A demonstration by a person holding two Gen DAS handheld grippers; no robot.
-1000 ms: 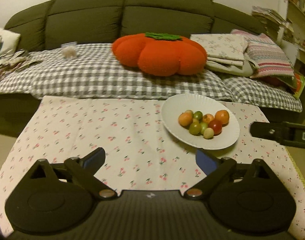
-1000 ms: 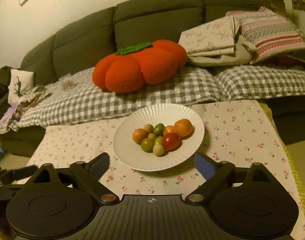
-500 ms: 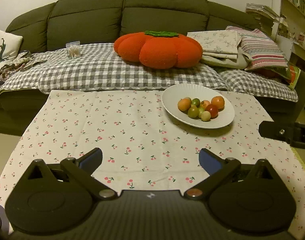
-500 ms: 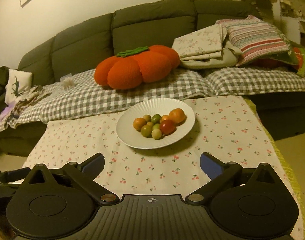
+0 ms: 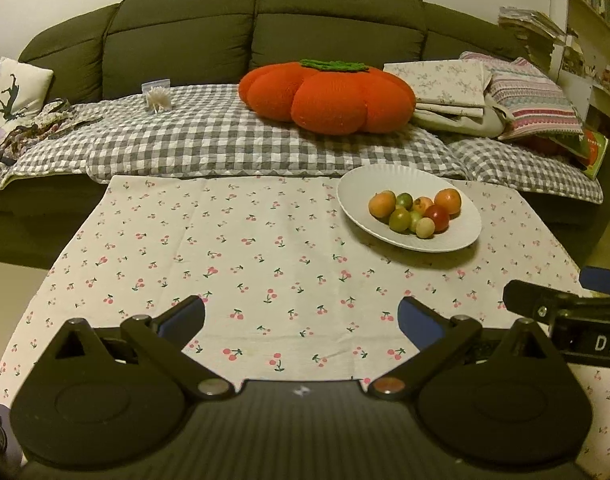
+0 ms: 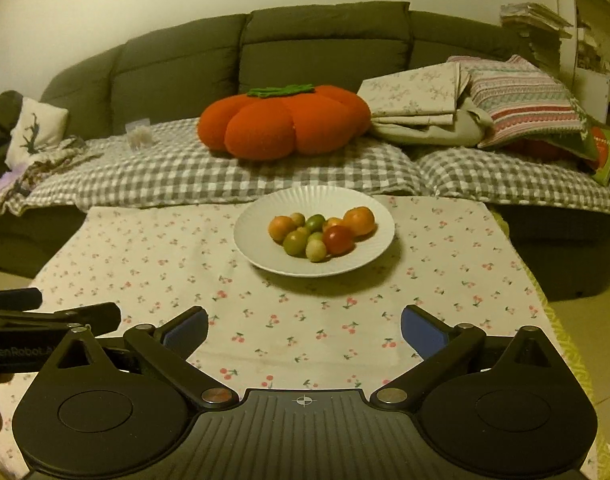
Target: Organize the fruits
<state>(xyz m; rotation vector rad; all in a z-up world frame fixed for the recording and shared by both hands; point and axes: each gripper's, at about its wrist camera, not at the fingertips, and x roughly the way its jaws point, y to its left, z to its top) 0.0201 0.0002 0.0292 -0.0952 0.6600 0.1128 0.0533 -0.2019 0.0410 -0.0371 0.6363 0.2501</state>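
Note:
A white ribbed plate (image 5: 457, 240) (image 6: 265, 256) stands at the far side of a cherry-print tablecloth (image 5: 225, 248) (image 6: 153, 264). Several small fruits lie piled in it: orange ones (image 5: 382, 204) (image 6: 359, 221), a red one (image 5: 437, 217) (image 6: 337, 239), green ones (image 5: 399, 219) (image 6: 295, 242). My left gripper (image 5: 301, 318) is open and empty above the near left of the cloth. My right gripper (image 6: 304, 326) is open and empty, in front of the plate. Each gripper shows at the other view's edge, the right one (image 5: 565, 316) and the left one (image 6: 45, 320).
A dark green sofa (image 5: 337, 28) with a grey checked cover (image 5: 209, 140) runs behind the table. On it lie an orange pumpkin cushion (image 5: 329, 96) (image 6: 285, 122), folded linens and a striped pillow (image 5: 533, 100). The table's right edge (image 6: 541, 300) drops to the floor.
Both grippers have pulled back from the plate and away from the sofa over the last second. The fruits have not moved. Both stay open.

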